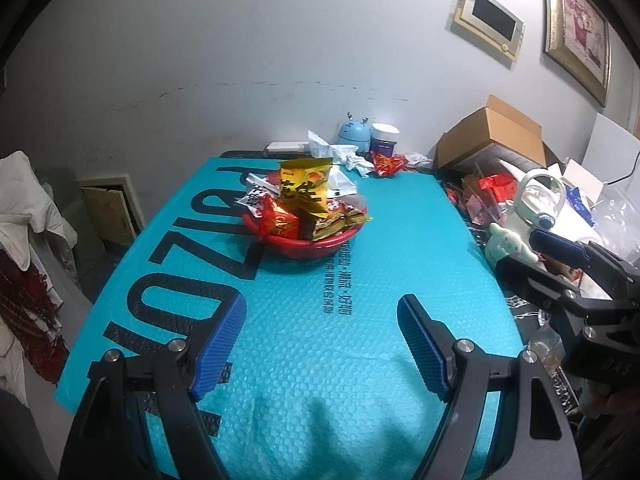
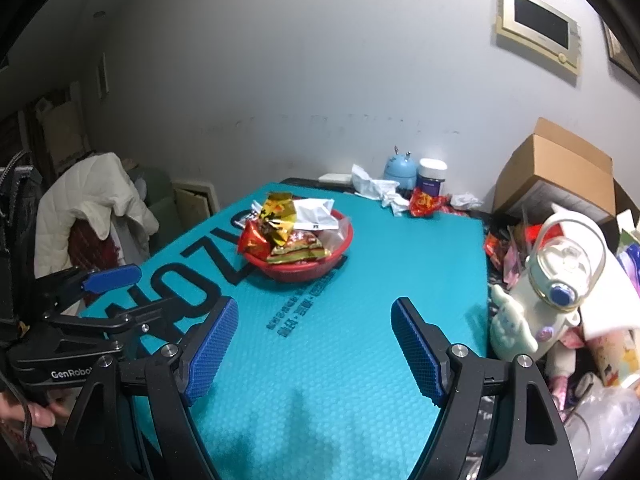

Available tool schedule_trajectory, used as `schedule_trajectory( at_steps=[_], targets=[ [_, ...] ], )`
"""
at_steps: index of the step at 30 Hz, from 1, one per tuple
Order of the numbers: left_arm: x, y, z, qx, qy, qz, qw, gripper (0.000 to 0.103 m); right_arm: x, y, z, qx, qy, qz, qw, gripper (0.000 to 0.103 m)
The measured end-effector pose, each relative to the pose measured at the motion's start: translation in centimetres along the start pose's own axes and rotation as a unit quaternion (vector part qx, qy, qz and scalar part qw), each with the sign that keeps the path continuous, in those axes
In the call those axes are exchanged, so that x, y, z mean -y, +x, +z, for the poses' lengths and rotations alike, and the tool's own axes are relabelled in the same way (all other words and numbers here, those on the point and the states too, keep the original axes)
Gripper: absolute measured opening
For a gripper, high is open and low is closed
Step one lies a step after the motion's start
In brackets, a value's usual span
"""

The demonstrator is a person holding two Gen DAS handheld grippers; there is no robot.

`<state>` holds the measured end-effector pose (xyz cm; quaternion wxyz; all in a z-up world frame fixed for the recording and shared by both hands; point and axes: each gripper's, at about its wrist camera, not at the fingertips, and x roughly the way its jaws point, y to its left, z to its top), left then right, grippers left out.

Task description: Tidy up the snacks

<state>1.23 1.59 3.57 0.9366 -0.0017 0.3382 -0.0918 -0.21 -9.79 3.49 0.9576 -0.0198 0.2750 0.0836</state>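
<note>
A red plastic basket point(image 1: 320, 245) point(image 2: 344, 236) stands in the middle of a teal bubble mat point(image 1: 360, 320) point(image 2: 360, 340), heaped with snack packets; a yellow packet point(image 1: 305, 192) point(image 2: 277, 210) stands tallest. A loose red packet point(image 1: 387, 165) point(image 2: 426, 202) lies at the mat's far edge. My left gripper point(image 1: 320, 344) hovers open over the near part of the mat, well short of the basket, nothing between its blue pads. My right gripper point(image 2: 314, 346) is open and empty in the same way. Each gripper shows at the side of the other's view.
To the right of the mat is clutter: a white character bottle point(image 1: 536, 208) point(image 2: 556, 280), red wrappers, a cardboard box point(image 1: 492, 136) point(image 2: 556, 172). Crumpled tissue point(image 2: 380, 192), a blue gadget and a jar stand by the wall. A chair draped with a white jacket point(image 2: 92, 208) is at the left.
</note>
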Motion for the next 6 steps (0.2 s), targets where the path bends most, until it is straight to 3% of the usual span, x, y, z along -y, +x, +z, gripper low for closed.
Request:
schedule_trajectory(
  at_steps=[6],
  targets=[
    [-0.6,1.0,-0.4,-0.010,-0.008,0.006,0.9999,0.078,0.2,1.6,-0.7,-0.017,0.010,0.007,1.000,0.080]
  ],
)
